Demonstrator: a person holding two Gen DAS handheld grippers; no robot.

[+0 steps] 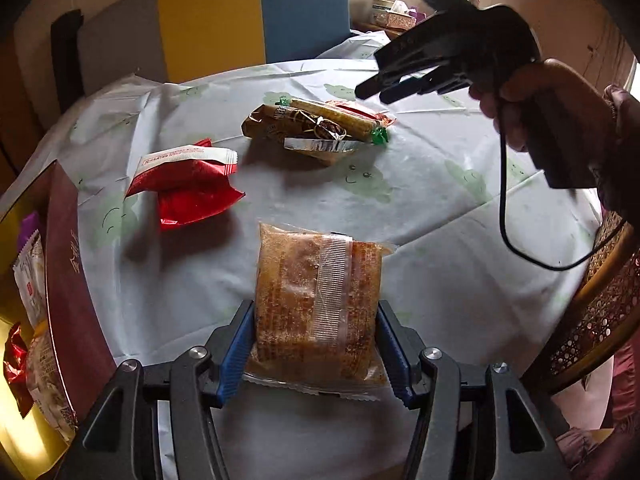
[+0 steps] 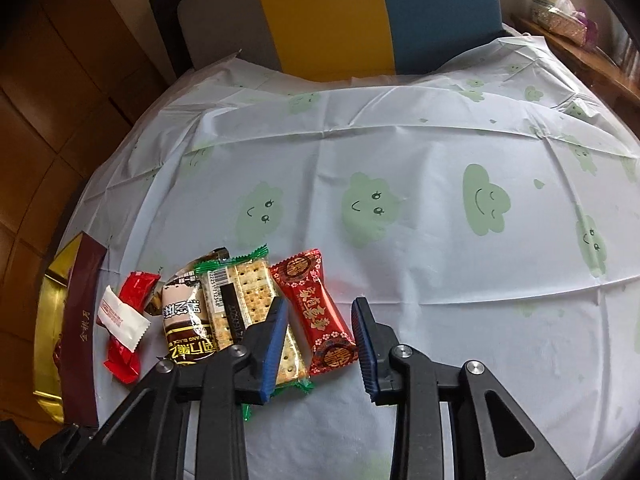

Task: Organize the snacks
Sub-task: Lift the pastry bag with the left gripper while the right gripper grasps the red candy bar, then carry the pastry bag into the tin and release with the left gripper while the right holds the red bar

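Left gripper (image 1: 316, 344) clamped on a clear-wrapped brown snack bar (image 1: 318, 300), held above the tablecloth (image 1: 440, 184); the bar's near end is cut off behind the jaws. Right gripper (image 2: 320, 332) straddles a red patterned candy (image 2: 316, 312) — pads apart, whether they touch the wrapper can't be made out. Cracker pack (image 2: 248, 308) partly hidden under its left finger. Gift box (image 1: 68, 280) at the left table edge, contents half cropped. Pile of wrappers (image 1: 316, 128) mid-table — open cloth to the right.
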